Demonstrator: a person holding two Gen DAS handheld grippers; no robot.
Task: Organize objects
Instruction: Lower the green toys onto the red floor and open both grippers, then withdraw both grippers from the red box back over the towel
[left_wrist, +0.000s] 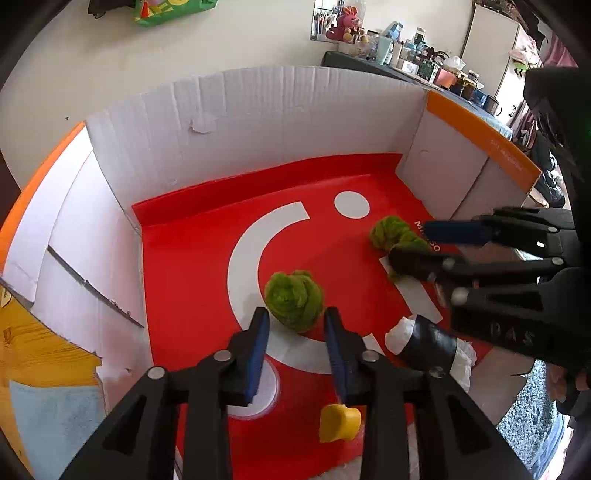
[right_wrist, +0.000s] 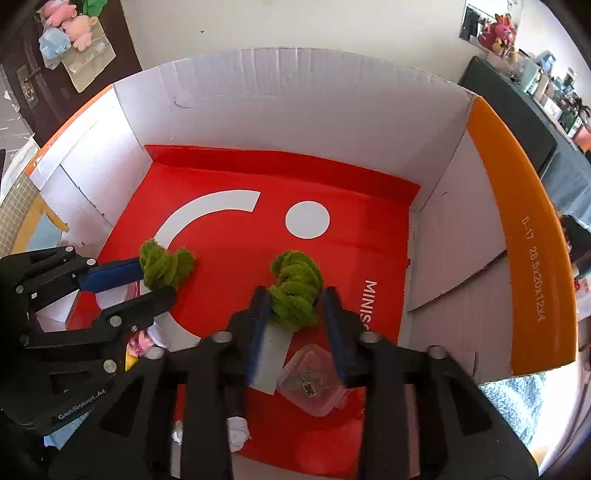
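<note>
While both grippers reach into the cardboard box (right_wrist: 280, 96), the left gripper (left_wrist: 295, 332) stands spread around one green yarn ball (left_wrist: 293, 299); the right gripper (right_wrist: 295, 314) stands spread around the other green yarn ball (right_wrist: 295, 288). Nearby on the box floor lie a yellow toy (left_wrist: 339, 422) and a clear plastic container (right_wrist: 314, 384).

the left tool (left_wrist: 295, 325) stands open, its blue pads either side of a green fuzzy ball (left_wrist: 293, 299) on the red sheet (left_wrist: 192, 266) inside a white cardboard box (left_wrist: 240, 122); the right tool (left_wrist: 415, 243) straddles a second green ball (left_wrist: 391, 232); a yellow piece (left_wrist: 339, 422) lies nearer.
</note>
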